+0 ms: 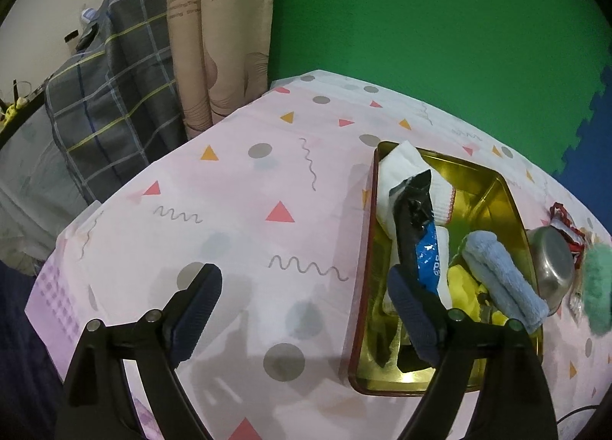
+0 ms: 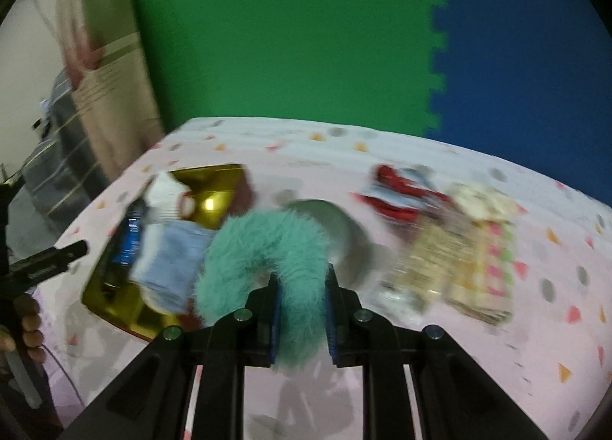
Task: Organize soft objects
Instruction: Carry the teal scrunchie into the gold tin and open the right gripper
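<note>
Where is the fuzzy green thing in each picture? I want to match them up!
Left wrist view: the fuzzy teal piece sits at the far right edge, just past the metal bowl.
Right wrist view: the same fuzzy teal piece fills the lower middle, clamped in the right gripper.
Shared landmark: the gold tin, lying left of the fuzzy piece in both.

One tin, perhaps five soft items.
</note>
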`<state>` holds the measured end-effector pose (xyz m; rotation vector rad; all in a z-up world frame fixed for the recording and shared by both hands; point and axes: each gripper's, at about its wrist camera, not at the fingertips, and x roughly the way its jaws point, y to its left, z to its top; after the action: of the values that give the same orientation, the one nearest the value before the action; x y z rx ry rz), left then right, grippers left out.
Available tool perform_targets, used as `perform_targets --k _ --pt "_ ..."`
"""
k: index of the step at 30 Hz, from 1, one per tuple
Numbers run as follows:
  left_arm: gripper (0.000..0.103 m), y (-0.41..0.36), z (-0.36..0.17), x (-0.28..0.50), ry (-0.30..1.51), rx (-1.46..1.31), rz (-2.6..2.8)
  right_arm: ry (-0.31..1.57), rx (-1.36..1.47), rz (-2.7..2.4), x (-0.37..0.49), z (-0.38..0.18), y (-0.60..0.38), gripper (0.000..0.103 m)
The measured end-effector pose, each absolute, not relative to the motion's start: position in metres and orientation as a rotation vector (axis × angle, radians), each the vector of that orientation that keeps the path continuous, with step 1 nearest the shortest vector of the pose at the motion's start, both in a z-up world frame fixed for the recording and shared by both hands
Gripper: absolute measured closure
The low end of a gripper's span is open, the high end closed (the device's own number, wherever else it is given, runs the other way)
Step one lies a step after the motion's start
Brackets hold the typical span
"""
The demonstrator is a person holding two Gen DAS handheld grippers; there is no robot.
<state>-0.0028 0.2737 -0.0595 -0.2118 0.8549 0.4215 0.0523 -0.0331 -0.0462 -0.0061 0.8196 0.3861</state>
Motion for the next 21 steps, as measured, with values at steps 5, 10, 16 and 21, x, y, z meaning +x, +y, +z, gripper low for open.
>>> perform_targets --k 5,10,16,21 --pt "0.017 0.28 -0.06 -0.004 0.852 -0.23 0.439 0.82 -0.042 0.473 0.059 -0.044 0.02 0.085" --pt "0.017 0.283 -0.062 -0.004 0.858 -0.244 0.435 0.827 -0.083 0.532 0.067 -0.047 0.065 0.085" --pt "0.017 0.284 -0.063 -0.004 0.857 -0.254 0.42 0.861 -0.12 0.55 0.08 -0.06 0.095 0.084" --pt "0.017 0.284 -0.065 -0.003 0.864 -0.264 0.418 0.91 -0.138 0.547 0.087 -0.072 0.107 0.075"
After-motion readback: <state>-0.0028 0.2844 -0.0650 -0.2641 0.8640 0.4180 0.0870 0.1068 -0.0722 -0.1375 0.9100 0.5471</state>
